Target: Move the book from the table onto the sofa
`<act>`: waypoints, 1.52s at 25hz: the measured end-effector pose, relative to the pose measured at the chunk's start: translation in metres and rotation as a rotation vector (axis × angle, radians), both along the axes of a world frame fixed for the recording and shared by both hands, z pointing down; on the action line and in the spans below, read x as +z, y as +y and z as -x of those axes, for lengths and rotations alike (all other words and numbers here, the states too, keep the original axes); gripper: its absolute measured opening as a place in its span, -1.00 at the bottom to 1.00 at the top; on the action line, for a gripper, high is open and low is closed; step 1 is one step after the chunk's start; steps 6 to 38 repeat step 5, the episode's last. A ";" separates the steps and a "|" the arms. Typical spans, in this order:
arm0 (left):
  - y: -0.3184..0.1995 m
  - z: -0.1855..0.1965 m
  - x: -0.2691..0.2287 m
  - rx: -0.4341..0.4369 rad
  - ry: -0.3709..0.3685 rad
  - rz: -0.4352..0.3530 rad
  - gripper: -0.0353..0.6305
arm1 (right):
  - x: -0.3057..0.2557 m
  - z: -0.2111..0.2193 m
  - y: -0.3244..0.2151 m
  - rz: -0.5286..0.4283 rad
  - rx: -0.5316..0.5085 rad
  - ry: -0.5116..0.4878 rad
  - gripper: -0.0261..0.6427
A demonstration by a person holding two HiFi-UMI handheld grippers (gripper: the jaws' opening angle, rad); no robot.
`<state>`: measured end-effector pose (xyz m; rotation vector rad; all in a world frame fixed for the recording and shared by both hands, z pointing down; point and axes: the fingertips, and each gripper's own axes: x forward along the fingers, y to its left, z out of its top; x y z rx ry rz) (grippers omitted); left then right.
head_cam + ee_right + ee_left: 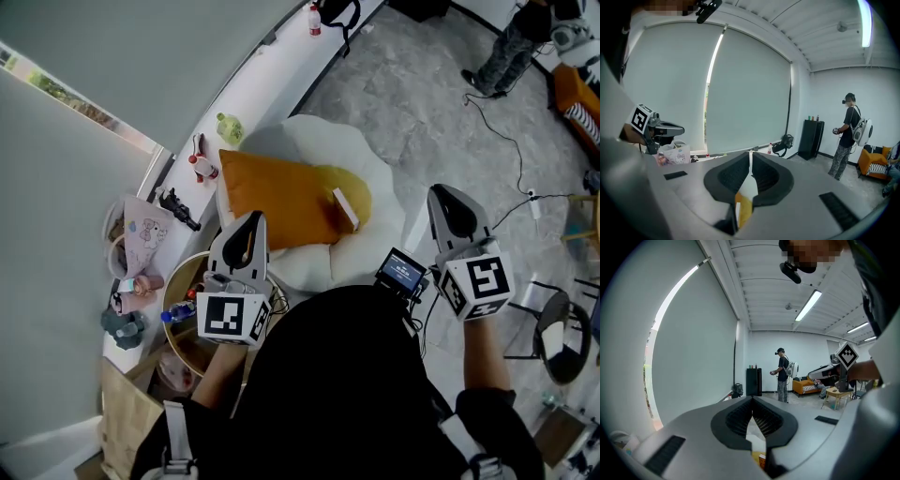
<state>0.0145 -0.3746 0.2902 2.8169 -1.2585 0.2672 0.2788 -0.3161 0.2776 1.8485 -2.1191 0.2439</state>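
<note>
Since my right gripper (750, 154) has its jaws together with nothing between them (only a sliver of white and orange shows through the slot below the tips), and my left gripper (752, 400) is likewise closed and empty, I judge the carrying part to be over. In the head view both tools hover in the lower half of the frame. The left one overlaps the round table (180, 274) at lower left, and the right one is at centre right, well apart from the book (345, 208). The book lies at the frame's middle on the orange cushion (281, 199), near that cushion's right edge, and the cushion rests on the white sofa (375, 164). What remains, as I see it, is to leave cleanly. I should keep both jaws closed, draw the tools toward me rather than across the cushion, and avoid brushing the soft fabric, since a nudge could tip the book off the edge it sits close to. If it looks to be sliding, I would push it toward the cushion's centre with closed tips.
</note>
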 end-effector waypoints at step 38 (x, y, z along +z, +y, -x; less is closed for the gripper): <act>-0.004 -0.001 -0.002 0.004 0.001 -0.004 -0.86 | -0.001 0.002 -0.005 -0.002 -0.001 0.000 -0.83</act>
